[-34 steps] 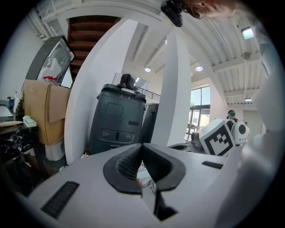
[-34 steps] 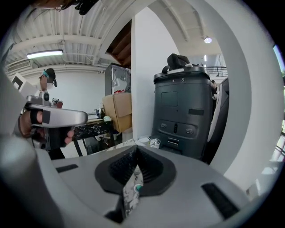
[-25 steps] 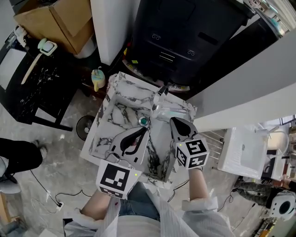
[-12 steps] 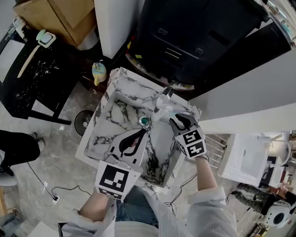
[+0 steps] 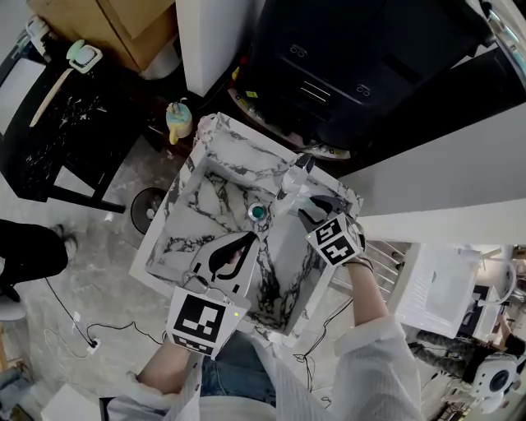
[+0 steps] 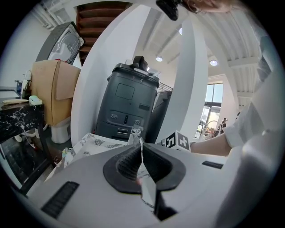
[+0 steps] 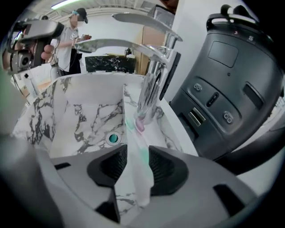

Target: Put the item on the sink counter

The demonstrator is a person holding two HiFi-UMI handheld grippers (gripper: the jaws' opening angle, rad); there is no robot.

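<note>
A marble sink [image 5: 191,215] with a teal drain [image 5: 257,213] and a chrome faucet [image 5: 289,182] lies below me. My right gripper [image 5: 316,207] points steeply down at the counter strip beside the faucet base. Its jaws have just been opening. A pale, thin item [image 7: 136,149] with green and pink marks lies between the open jaws [image 7: 138,162], its far end at the faucet [image 7: 151,89] foot. In the head view this item [image 5: 302,200] shows as a whitish streak. My left gripper [image 5: 245,242] hovers over the basin's near side, shut and empty [image 6: 141,153].
A black machine [image 5: 329,66] stands behind the sink. A cardboard box [image 5: 107,25], a dark marbled table [image 5: 49,123] and a yellow-teal bottle [image 5: 177,121] are at the left. A white rack [image 5: 444,279] is at the right. A person [image 7: 73,40] stands beyond the sink.
The right gripper has sunk and moved toward the faucet base, rolling as it went, with its marker cube now smaller in view. The left gripper has dropped slightly.
</note>
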